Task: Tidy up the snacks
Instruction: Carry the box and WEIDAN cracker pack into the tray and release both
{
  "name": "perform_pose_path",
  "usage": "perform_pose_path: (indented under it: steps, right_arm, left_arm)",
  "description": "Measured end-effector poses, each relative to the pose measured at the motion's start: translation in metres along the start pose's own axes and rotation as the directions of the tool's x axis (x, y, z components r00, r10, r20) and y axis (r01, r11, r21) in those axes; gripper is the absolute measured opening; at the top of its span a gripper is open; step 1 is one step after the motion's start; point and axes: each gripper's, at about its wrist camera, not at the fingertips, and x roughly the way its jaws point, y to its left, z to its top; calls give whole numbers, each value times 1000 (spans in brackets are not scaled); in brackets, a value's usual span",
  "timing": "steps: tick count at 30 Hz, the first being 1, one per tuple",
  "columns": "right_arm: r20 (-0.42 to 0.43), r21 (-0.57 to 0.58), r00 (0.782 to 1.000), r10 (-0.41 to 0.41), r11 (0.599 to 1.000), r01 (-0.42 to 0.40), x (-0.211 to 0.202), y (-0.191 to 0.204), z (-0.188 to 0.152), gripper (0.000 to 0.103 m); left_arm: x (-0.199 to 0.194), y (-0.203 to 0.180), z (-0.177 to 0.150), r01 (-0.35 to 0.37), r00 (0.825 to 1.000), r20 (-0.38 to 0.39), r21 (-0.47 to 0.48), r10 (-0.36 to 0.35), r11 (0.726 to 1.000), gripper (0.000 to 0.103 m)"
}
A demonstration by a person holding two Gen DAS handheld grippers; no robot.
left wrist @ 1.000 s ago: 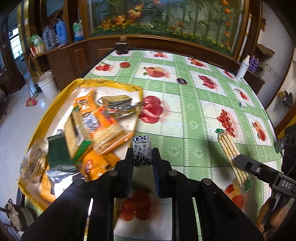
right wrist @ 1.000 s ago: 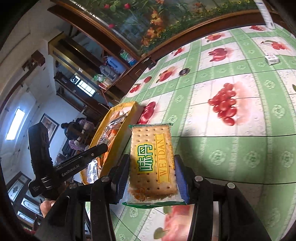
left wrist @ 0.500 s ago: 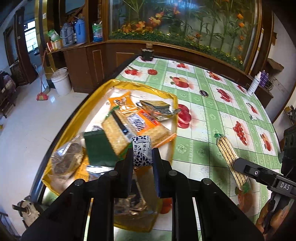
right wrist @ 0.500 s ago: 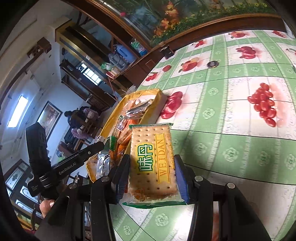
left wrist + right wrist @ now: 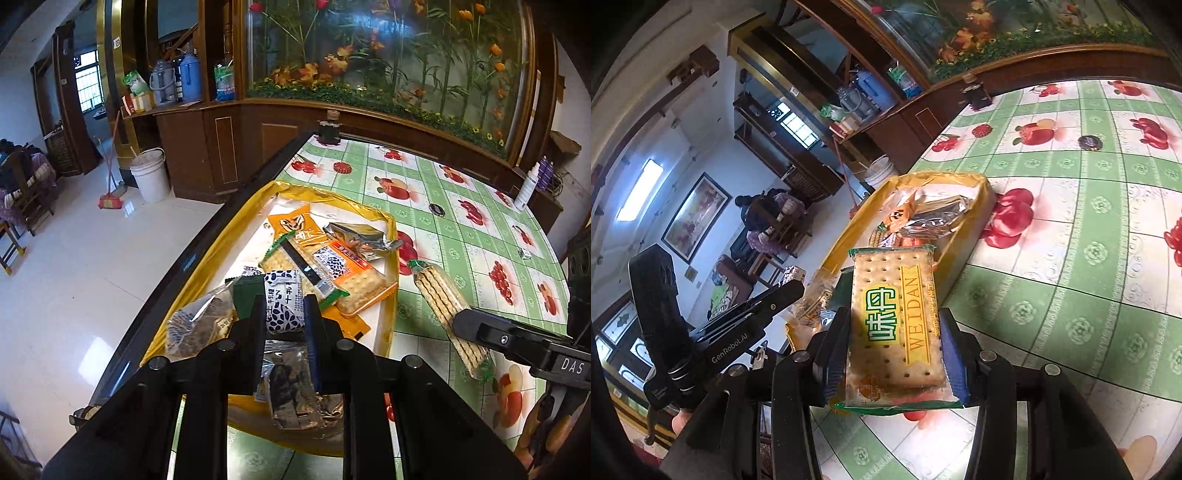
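My left gripper (image 5: 283, 312) is shut on a small white packet with dark blue dots (image 5: 283, 302) and holds it above the yellow tray (image 5: 207, 266). The tray holds several snack packs, among them an orange cracker pack (image 5: 334, 273). My right gripper (image 5: 892, 325) is shut on a clear WEIDAN cracker pack (image 5: 894, 325), held above the tablecloth just right of the tray (image 5: 982, 192). That pack also shows in the left wrist view (image 5: 447, 310).
The tray sits at the left edge of a table with a green and white fruit-print cloth (image 5: 461, 236). A dark jar (image 5: 330, 129) and a white spray bottle (image 5: 528, 186) stand at the far edge. A wooden cabinet and a white bucket (image 5: 149, 177) are beyond, on the floor side.
My left gripper has moved left with the dotted packet, from over the tablecloth to over the tray. My right gripper has carried the cracker pack closer to the tray.
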Motion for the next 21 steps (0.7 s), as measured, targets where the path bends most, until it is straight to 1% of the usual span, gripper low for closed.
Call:
perform_pose_path:
  steps: [13, 21]
  right_arm:
    - [-13, -2, 1000, 11, 1000, -11, 15, 8, 4, 47]
    - [-18, -3, 1000, 14, 1000, -14, 23, 8, 7, 47]
  left_arm:
    - [3, 12, -2, -39, 999, 9, -17, 39, 999, 17]
    - [11, 19, -3, -50, 999, -7, -26, 50, 998, 17]
